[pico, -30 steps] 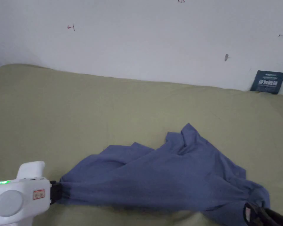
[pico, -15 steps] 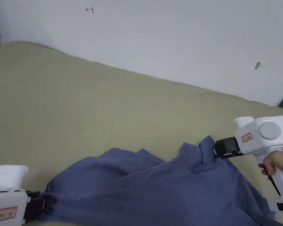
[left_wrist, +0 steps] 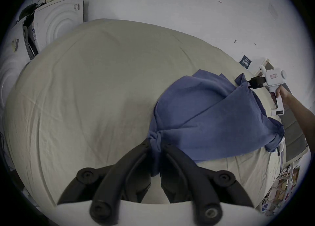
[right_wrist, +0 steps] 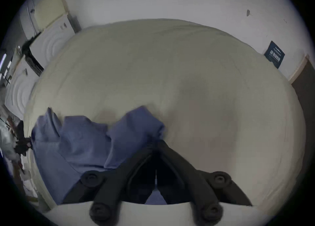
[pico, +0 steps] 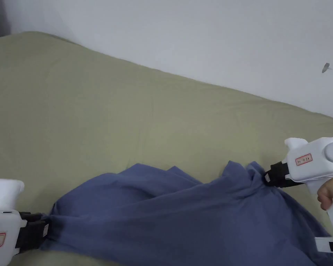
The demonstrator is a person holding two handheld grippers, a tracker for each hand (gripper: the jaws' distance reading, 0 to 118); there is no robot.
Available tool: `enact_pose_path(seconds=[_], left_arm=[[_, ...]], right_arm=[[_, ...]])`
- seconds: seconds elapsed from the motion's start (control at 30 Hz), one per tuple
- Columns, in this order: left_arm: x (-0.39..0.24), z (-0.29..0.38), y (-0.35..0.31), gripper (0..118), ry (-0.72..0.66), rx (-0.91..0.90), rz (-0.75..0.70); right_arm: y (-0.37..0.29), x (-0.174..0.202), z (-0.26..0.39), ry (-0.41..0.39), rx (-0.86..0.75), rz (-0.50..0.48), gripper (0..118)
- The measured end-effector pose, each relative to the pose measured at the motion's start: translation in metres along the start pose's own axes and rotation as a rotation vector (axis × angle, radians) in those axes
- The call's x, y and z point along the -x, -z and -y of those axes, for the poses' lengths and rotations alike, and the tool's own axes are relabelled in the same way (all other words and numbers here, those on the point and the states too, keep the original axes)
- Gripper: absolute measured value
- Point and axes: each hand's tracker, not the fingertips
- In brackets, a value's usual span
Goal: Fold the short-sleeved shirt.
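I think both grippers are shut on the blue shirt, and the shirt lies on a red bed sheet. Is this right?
Not quite: the bed sheet is pale olive green, not red, as the head view shows. The rest holds: the left gripper and the right gripper are each shut on the blue shirt.

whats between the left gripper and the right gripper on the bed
The blue shirt spans the whole stretch, bunched in the left gripper and pinched by the right gripper, over the bed; clearest in the head view.

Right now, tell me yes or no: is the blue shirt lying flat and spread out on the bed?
No: the shirt is bunched and stretched between the left tool and the right tool.
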Motion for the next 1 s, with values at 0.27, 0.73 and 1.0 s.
enact_pose_path(seconds=[0.27, 0.73, 1.0], left_arm=[[-0.002, -0.021, -0.031, 8, -0.014, -0.073, 0.058], [-0.068, -0.218, -0.145, 8, 0.235, -0.353, 0.110], [-0.106, -0.338, -0.202, 7, 0.294, -0.505, 0.064]], right_arm=[[-0.100, 0.023, 0.003, 0.011, -0.338, 0.010, 0], [-0.341, 0.040, -0.095, -0.018, -0.798, 0.266, 0], [-0.432, 0.037, -0.147, -0.006, -0.943, 0.379, 0]])
